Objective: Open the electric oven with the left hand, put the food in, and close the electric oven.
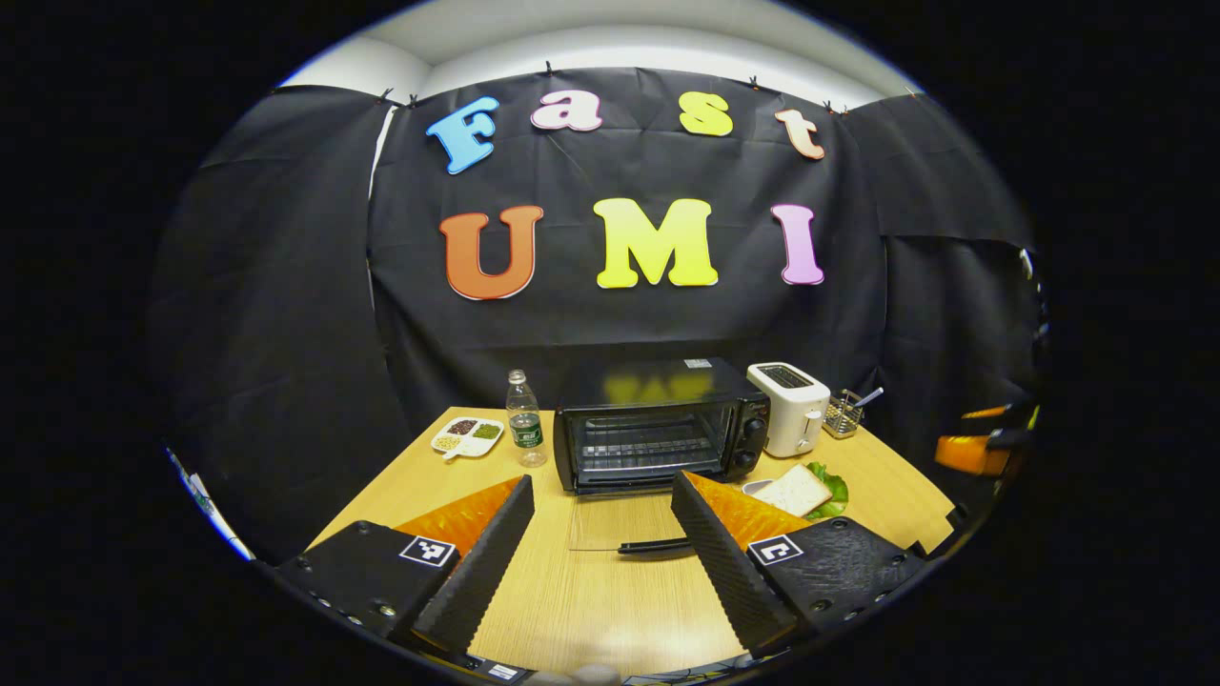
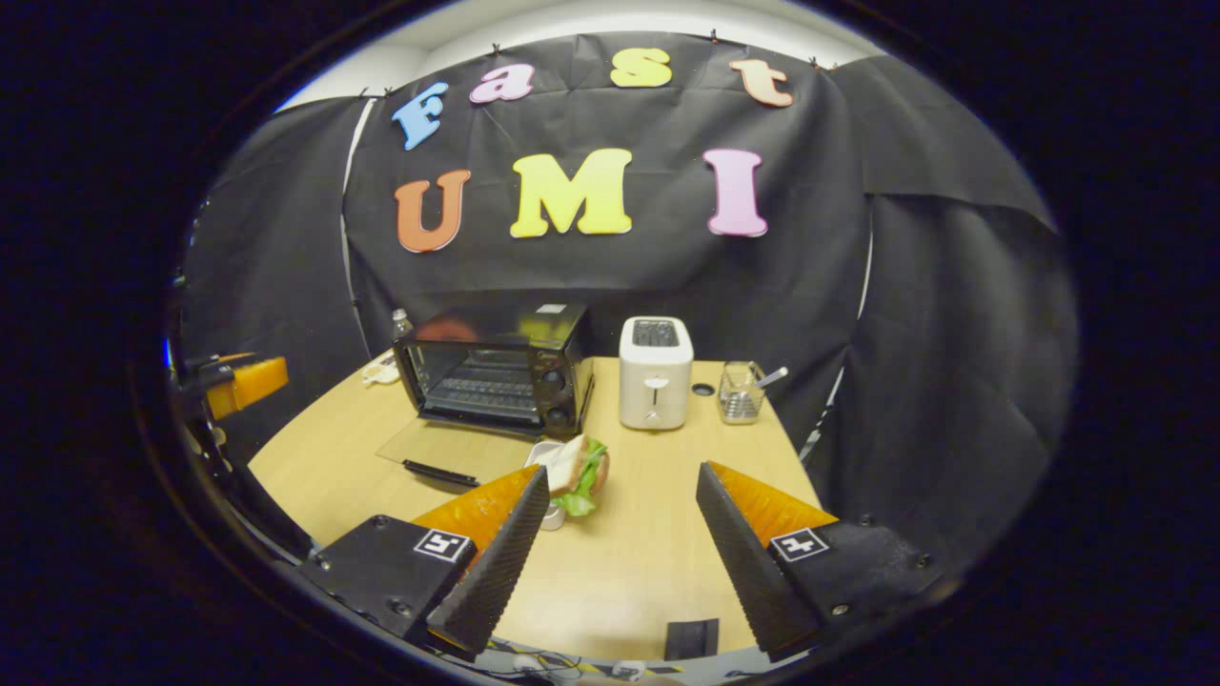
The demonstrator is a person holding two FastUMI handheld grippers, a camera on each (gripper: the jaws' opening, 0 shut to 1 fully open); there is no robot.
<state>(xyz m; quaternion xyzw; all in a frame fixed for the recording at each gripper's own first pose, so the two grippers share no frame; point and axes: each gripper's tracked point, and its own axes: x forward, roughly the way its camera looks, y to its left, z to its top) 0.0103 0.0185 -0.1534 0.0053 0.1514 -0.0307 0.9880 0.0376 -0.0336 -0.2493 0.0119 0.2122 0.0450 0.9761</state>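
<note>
The black electric oven stands at the back of the wooden table with its glass door folded down flat, handle toward me. The rack inside is bare. A sandwich of bread and lettuce rests on a small white dish right of the oven. My left gripper is open above the table in front of the lowered door, touching nothing. My right gripper is open too, with the sandwich just beyond its left finger.
A white toaster stands right of the oven, with a wire basket holding a utensil beyond it. Left of the oven are a water bottle and a divided snack dish.
</note>
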